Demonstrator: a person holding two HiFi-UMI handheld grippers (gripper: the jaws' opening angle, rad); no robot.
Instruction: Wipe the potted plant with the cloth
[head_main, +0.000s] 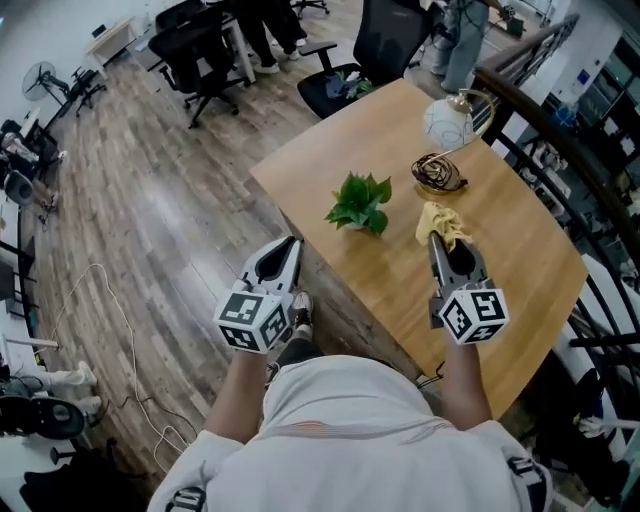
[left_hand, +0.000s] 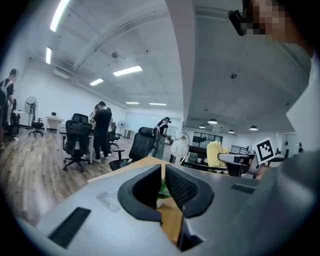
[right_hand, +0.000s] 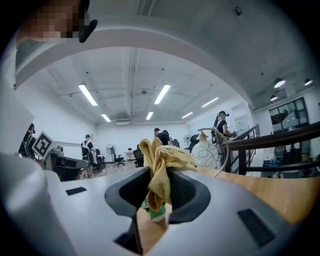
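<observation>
A small potted plant (head_main: 359, 203) with green leaves stands near the middle of the wooden table (head_main: 520, 260). My right gripper (head_main: 436, 240) is shut on a yellow cloth (head_main: 441, 223), held just right of the plant. In the right gripper view the cloth (right_hand: 160, 170) bunches up between the jaws, with the plant's pot (right_hand: 156, 214) low behind it. My left gripper (head_main: 294, 244) is shut and empty, off the table's left edge. Through its jaws in the left gripper view a sliver of green plant (left_hand: 162, 189) shows, and the other gripper's cloth (left_hand: 216, 153) is at right.
A white kettle-like vessel (head_main: 448, 122) and a dark wire basket (head_main: 437, 174) sit at the table's far side. A black railing (head_main: 560, 140) runs along the right. Office chairs (head_main: 345, 60) and people stand beyond the table. Cables (head_main: 110, 330) lie on the wood floor at left.
</observation>
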